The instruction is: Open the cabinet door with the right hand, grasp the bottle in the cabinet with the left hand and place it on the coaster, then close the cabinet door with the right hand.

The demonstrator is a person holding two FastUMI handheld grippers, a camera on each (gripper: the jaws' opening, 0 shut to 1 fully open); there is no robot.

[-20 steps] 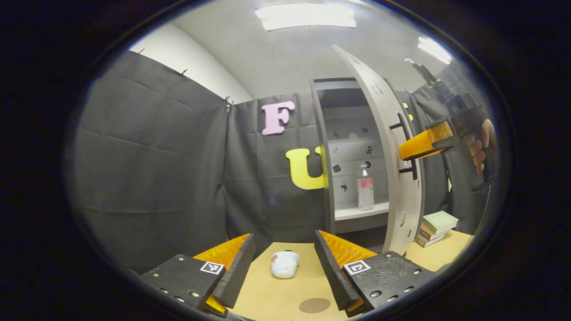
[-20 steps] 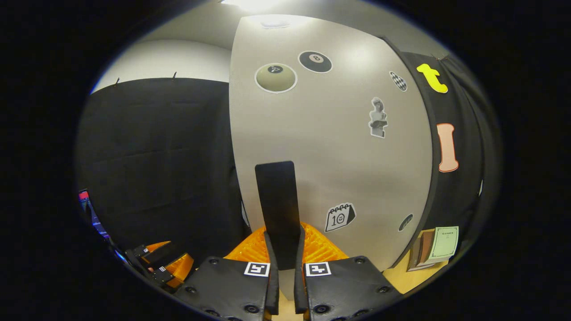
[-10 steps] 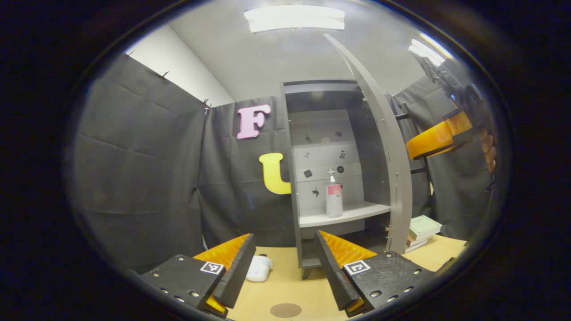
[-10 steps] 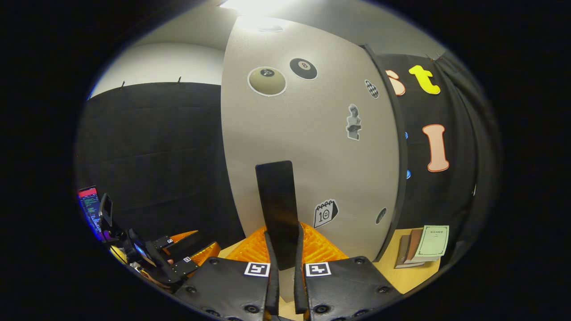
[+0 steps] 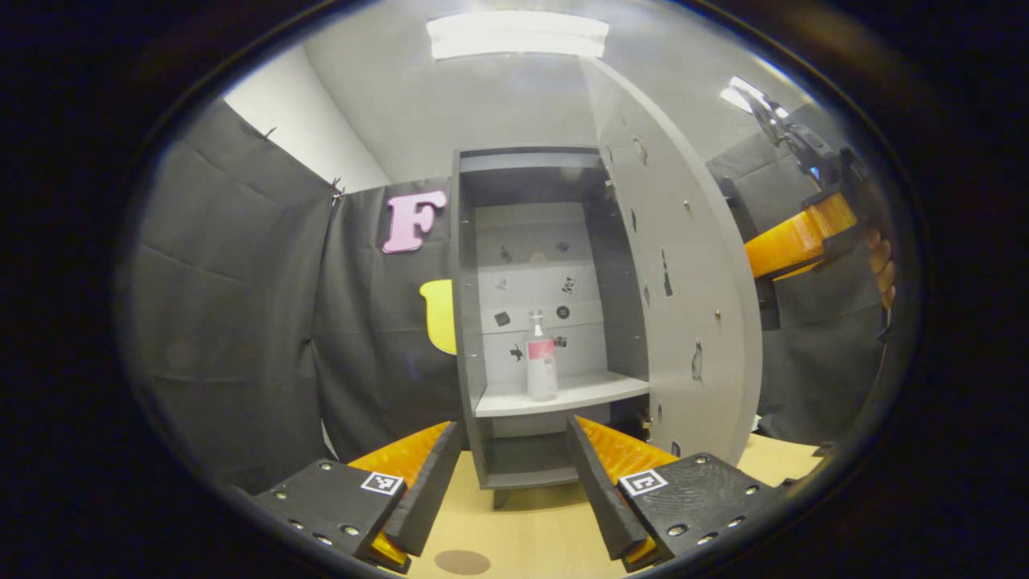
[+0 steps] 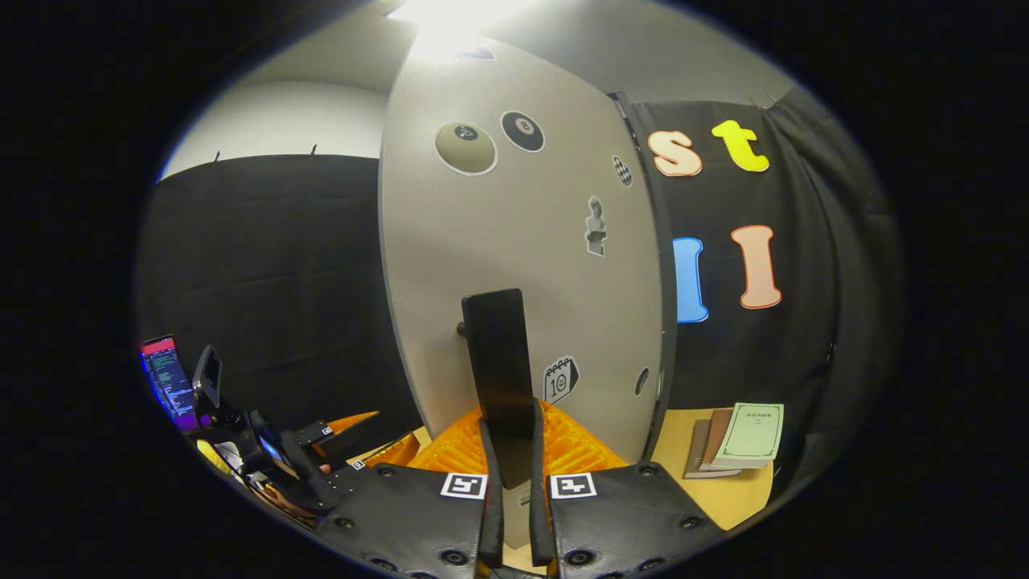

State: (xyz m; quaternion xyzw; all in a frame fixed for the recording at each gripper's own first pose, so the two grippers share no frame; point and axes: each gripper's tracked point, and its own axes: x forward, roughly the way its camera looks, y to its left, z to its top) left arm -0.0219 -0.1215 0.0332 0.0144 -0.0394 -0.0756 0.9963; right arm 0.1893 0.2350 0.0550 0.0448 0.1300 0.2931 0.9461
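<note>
Left gripper view, clear bottle (image 5: 542,367), pink label, upright on cabinet shelf (image 5: 563,396)

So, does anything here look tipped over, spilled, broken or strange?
Nothing stands out. The bottle stands upright on the cabinet shelf, the door is swung open and looks whole, and the right tongs are closed on its handle. The left tongs are open.
</note>
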